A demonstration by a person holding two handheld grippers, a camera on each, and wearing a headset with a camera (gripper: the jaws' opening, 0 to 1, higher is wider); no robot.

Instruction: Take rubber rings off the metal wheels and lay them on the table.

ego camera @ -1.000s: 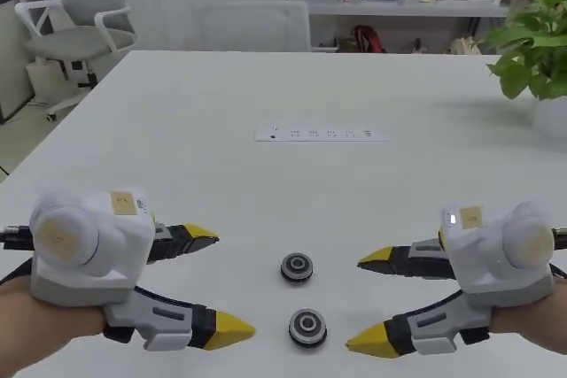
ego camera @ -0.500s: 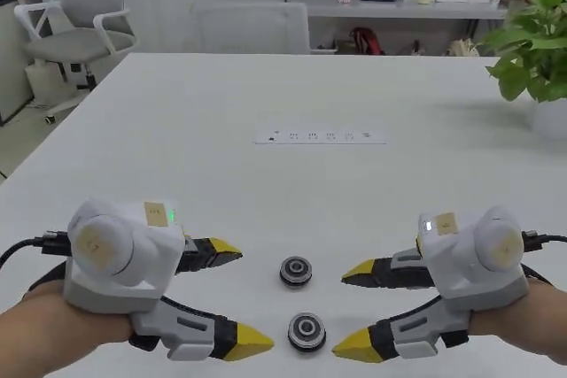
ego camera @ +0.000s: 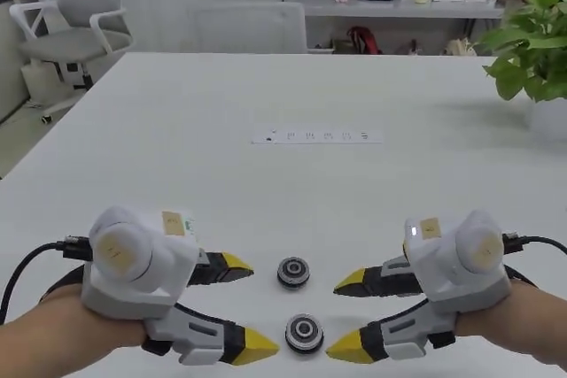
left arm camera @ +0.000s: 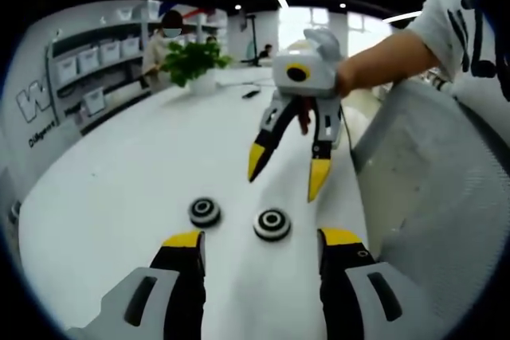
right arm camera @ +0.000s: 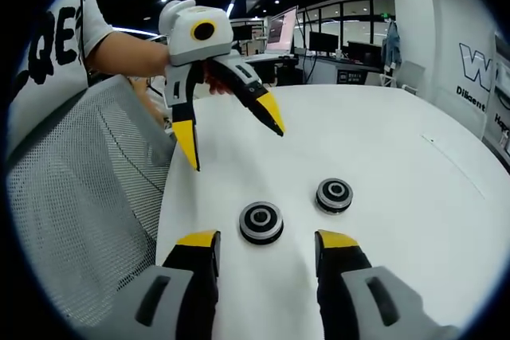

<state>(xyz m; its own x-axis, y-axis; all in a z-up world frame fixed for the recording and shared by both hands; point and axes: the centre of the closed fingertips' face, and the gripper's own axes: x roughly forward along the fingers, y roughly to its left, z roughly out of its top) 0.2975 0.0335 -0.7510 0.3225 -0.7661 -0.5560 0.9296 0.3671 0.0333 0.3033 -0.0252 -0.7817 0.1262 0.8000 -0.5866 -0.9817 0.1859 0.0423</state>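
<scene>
Two wheels (ego camera: 293,272) lie on the counter (ego camera: 310,86) between the left gripper (ego camera: 255,303) and right gripper (ego camera: 337,318), both jaws wide open, empty. The rubber rings (right arm camera: 243,227) likely stretch; pinch the outer rim.

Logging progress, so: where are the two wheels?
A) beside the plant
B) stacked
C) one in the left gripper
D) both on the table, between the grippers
D: near wheel and far wheel lie on the table between the open left gripper and right gripper.
</scene>
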